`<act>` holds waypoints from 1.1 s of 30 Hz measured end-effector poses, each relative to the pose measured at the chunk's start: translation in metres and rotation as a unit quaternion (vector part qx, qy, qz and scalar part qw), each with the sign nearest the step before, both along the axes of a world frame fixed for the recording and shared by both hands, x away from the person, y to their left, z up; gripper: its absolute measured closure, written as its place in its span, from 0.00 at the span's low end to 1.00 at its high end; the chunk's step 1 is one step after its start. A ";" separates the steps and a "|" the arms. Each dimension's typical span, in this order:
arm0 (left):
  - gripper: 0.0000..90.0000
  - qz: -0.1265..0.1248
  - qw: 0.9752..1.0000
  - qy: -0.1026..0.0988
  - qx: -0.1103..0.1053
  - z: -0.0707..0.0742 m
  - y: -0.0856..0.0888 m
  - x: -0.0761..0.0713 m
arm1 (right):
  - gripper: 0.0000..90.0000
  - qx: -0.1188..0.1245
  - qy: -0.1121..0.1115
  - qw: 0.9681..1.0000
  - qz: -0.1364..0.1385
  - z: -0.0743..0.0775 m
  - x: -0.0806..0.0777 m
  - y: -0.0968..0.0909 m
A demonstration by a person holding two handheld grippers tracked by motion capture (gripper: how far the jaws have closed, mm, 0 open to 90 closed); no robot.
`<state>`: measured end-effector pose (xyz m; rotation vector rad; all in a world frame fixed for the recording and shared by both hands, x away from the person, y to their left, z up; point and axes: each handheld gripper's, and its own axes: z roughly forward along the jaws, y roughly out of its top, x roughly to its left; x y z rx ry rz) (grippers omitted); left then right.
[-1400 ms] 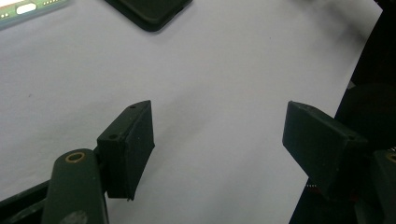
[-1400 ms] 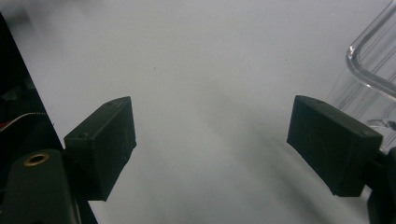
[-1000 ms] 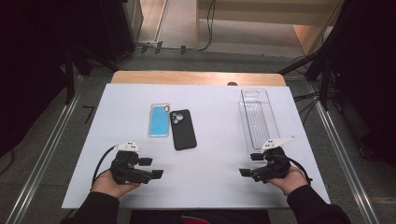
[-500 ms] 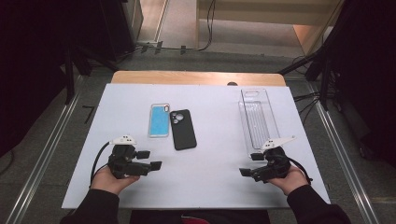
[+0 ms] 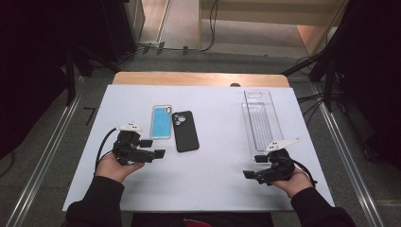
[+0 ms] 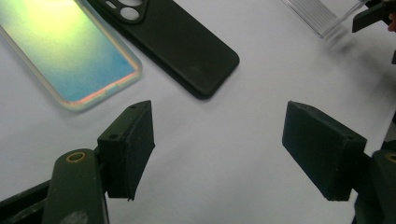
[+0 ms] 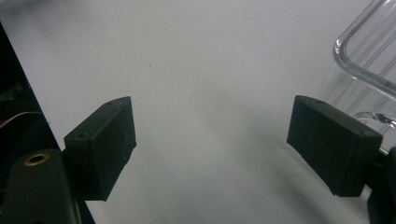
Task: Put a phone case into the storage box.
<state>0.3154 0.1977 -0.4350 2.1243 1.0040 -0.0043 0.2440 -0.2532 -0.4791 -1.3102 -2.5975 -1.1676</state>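
With the left hand-held gripper point(image 5: 152, 148) gaping empty just beside the blue phone case point(image 5: 161, 121) and black phone case point(image 5: 185, 131) lying flat on the table point(image 5: 213, 184), its pads may skid off such thin edges.

Your tabletop point(image 5: 213, 179) is a matt white sheet, smooth, paper-like, with a bare wood strip point(image 5: 198, 79) along its far edge. The black phone case point(image 6: 187, 44) looks like matt rubbery plastic, faintly dusty. The case beside it point(image 6: 65, 51) is clear glossy plastic with an iridescent blue-to-yellow sheen and a shiny rim. By the tabletop's right edge, the tray point(image 5: 261, 118) is transparent hard plastic, ribbed on its floor, glinting at the corners. Your left gripper point(image 6: 219, 149) and right gripper point(image 7: 215, 149) both carry matt black pads point(image 6: 133, 144), slightly grainy, on smooth dark plastic arms with brass-coloured metal inserts point(image 6: 75, 157).
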 end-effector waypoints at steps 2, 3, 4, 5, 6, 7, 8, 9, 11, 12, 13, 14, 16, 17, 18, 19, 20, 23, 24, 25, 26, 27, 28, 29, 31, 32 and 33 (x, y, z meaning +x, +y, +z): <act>0.28 0.004 1.000 -0.001 -0.002 0.001 0.001 0.006 | 0.15 0.000 0.000 1.000 0.000 0.000 0.000 0.000; 0.28 0.008 1.000 -0.001 -0.002 0.001 0.001 0.009 | 0.15 -0.001 0.001 1.000 0.000 0.000 0.000 0.000; 0.28 0.010 1.000 0.002 -0.002 0.002 0.001 0.012 | 0.15 0.000 0.001 1.000 0.000 0.000 0.000 0.000; 0.28 0.012 1.000 0.004 0.001 0.002 0.002 0.015 | 0.15 0.000 0.002 1.000 -0.001 0.000 0.000 0.000; 0.28 0.016 1.000 0.003 0.001 0.004 0.003 0.018 | 0.15 0.000 0.002 1.000 -0.001 0.000 0.000 0.000; 0.28 0.018 1.000 0.001 -0.001 0.005 0.004 0.021 | 0.15 0.000 0.002 1.000 -0.002 0.000 0.000 0.000; 0.28 0.022 1.000 0.000 -0.004 0.005 0.004 0.024 | 0.15 0.000 0.002 1.000 -0.001 0.000 0.000 0.000; 0.28 0.025 1.000 -0.001 -0.001 0.006 0.005 0.027 | 0.15 0.000 0.002 1.000 -0.002 0.000 0.000 0.000; 0.28 0.029 1.000 -0.001 0.001 0.006 0.005 0.032 | 0.15 0.001 0.002 1.000 -0.002 -0.001 0.000 0.000; 0.28 0.031 1.000 0.001 0.001 0.006 0.004 0.035 | 0.15 0.001 0.003 1.000 -0.002 -0.001 0.000 0.000; 0.28 0.031 1.000 0.001 0.001 0.006 0.004 0.035 | 0.15 0.001 0.003 1.000 -0.002 -0.001 0.000 0.000; 0.28 0.032 0.999 -0.001 0.006 0.004 0.003 0.040 | 0.15 -0.001 0.002 1.000 -0.001 -0.001 0.000 0.000; 0.28 0.031 0.999 -0.001 0.006 0.003 0.002 0.042 | 0.15 -0.001 0.002 1.000 -0.001 -0.001 0.000 0.000; 0.28 0.032 0.999 0.001 0.015 0.001 -0.001 0.047 | 0.15 -0.001 0.003 1.000 -0.001 -0.001 0.001 0.000; 0.28 0.034 0.999 -0.001 0.021 0.000 -0.003 0.050 | 0.15 -0.002 0.002 1.000 0.000 -0.001 0.001 0.000; 0.28 0.034 0.999 -0.001 0.026 -0.001 -0.004 0.053 | 0.15 -0.002 0.002 1.000 0.001 -0.001 0.001 0.000; 0.29 0.034 0.999 0.001 0.026 -0.002 -0.005 0.056 | 0.15 -0.002 0.003 1.000 0.001 -0.001 0.001 0.000; 0.30 0.038 0.999 -0.001 0.023 -0.004 -0.009 0.064 | 0.15 -0.003 0.003 1.000 0.001 -0.002 0.001 0.001; 0.34 0.041 0.999 0.001 0.023 -0.005 -0.009 0.067 | 0.15 -0.003 0.003 1.000 0.001 -0.002 0.001 0.001; 0.37 0.045 0.999 0.001 0.029 -0.008 -0.010 0.070 | 0.15 -0.003 0.003 1.000 0.001 -0.001 0.001 0.001; 0.40 0.051 0.998 0.002 0.035 -0.010 -0.010 0.072 | 0.15 -0.002 0.003 1.000 0.001 -0.001 0.001 0.001; 0.47 0.056 0.998 0.003 0.043 -0.013 -0.009 0.073 | 0.15 -0.002 0.003 1.000 0.001 -0.001 0.001 0.000; 0.54 0.063 0.997 0.000 0.046 -0.017 -0.010 0.074 | 0.15 -0.003 0.003 1.000 0.001 -0.001 0.001 0.000; 0.60 0.064 0.997 -0.003 0.047 -0.020 -0.010 0.075 | 0.15 -0.003 0.003 1.000 0.001 -0.001 0.000 0.000; 0.83 0.057 0.997 0.000 0.047 -0.026 -0.010 0.076 | 0.15 -0.003 0.002 1.000 0.002 -0.002 0.000 0.000; 0.93 0.058 0.997 0.003 0.047 -0.028 -0.009 0.077 | 0.15 -0.003 0.002 1.000 0.001 -0.002 0.000 0.000; 1.00 0.061 0.997 0.007 0.043 -0.030 -0.009 0.079 | 0.15 -0.003 0.002 1.000 0.001 -0.002 0.000 0.000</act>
